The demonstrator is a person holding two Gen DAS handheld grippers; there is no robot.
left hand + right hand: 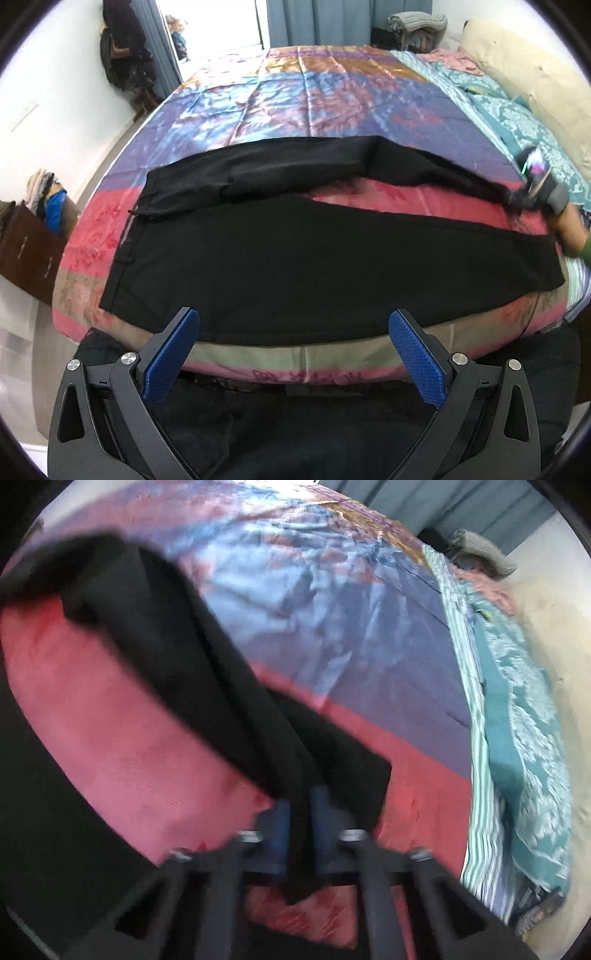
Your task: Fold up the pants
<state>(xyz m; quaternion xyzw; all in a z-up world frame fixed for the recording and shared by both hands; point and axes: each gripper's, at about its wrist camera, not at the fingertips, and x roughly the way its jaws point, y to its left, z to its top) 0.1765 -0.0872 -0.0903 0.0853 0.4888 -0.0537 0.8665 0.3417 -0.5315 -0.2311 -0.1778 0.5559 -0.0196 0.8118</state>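
Black pants (295, 266) lie across the patchwork bedspread (295, 99), waistband (125, 236) at the left. The near leg lies flat. The far leg (295, 166) stretches right, its end pinched in my right gripper (535, 188), held by a gloved hand. In the blurred right wrist view, that gripper (299, 797) is shut on a strip of the black fabric (207, 672), which runs up and left from the blue pads. My left gripper (293, 314) stands open above the pants' near edge, with nothing pressed between its blue pads (170, 354).
Teal patterned bedding (524, 122) and a cream pillow (524, 62) lie along the bed's right side. A brown dresser (26, 251) with piled clothes stands at the left. Blue curtains (325, 22) and a bright doorway are beyond the bed.
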